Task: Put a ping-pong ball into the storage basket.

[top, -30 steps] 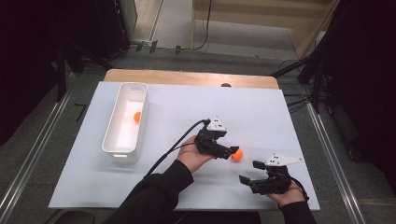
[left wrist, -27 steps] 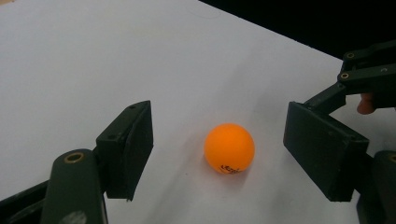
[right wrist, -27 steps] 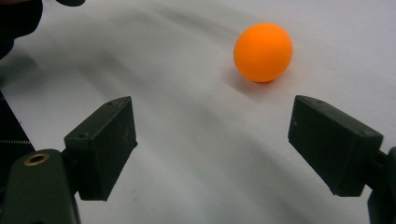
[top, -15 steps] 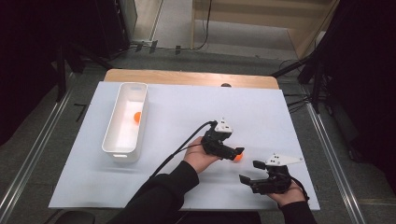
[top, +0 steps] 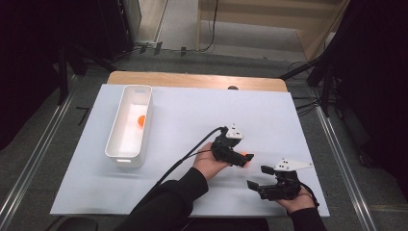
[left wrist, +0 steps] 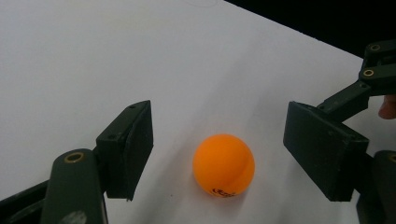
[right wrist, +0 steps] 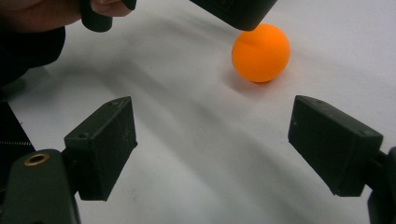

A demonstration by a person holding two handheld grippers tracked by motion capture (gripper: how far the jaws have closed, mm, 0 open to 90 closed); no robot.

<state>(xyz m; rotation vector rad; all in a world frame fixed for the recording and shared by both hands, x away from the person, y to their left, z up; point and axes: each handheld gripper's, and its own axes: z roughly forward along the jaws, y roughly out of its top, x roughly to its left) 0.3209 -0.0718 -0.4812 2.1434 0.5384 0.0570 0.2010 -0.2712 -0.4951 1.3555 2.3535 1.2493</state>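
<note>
Since the earlier high view, the left gripper (top: 246,160) had slid forward and lower, so its jaws came to stand on either side of the orange ball (left wrist: 223,165), which before lay just ahead of them. They stood wide and released, clear white sheet showing between each pad and the ball, touching neither. The ball rested on the white table cover (top: 192,110), right of centre and well in from its near and right edges. The right gripper (top: 257,179) had kept its place near the front edge, jaws likewise spread and holding nothing, the ball a little beyond them. Far to the left sat the white bin (top: 115,144), with another orange ball (top: 141,121) inside, and broad bare sheet lay between bin and grippers.
</note>
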